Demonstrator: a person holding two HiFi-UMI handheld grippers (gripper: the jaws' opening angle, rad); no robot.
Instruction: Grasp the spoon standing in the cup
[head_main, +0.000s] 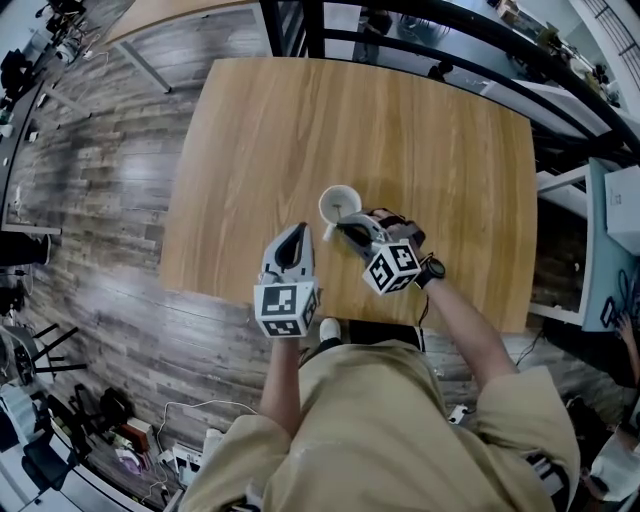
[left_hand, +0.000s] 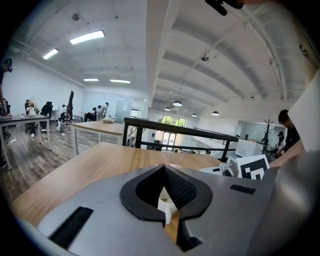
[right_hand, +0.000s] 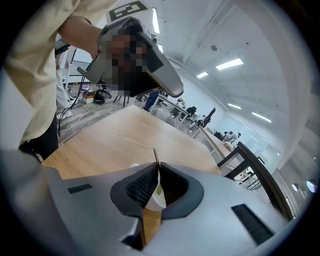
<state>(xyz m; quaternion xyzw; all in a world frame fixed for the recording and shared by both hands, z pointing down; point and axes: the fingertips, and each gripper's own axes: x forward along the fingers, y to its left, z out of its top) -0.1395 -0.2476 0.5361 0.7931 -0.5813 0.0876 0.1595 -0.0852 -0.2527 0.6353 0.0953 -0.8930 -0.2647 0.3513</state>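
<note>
A white cup (head_main: 338, 204) stands near the front middle of the wooden table (head_main: 430, 150). My right gripper (head_main: 336, 229) reaches to the cup's near rim from the right. In the right gripper view its jaws (right_hand: 156, 168) are shut on the thin upright handle of the spoon (right_hand: 155, 155), with the cup (right_hand: 154, 199) showing through the gap below. My left gripper (head_main: 298, 233) hovers just left of the cup, apart from it. It is shut with nothing between its jaws (left_hand: 164, 171), and the cup (left_hand: 164, 205) shows past them.
A black railing (head_main: 470, 50) runs along the table's far side. Another table (head_main: 160, 12) stands at the back left. Cables and gear lie on the wood floor (head_main: 90, 190) at the lower left. White furniture (head_main: 610, 215) sits to the right.
</note>
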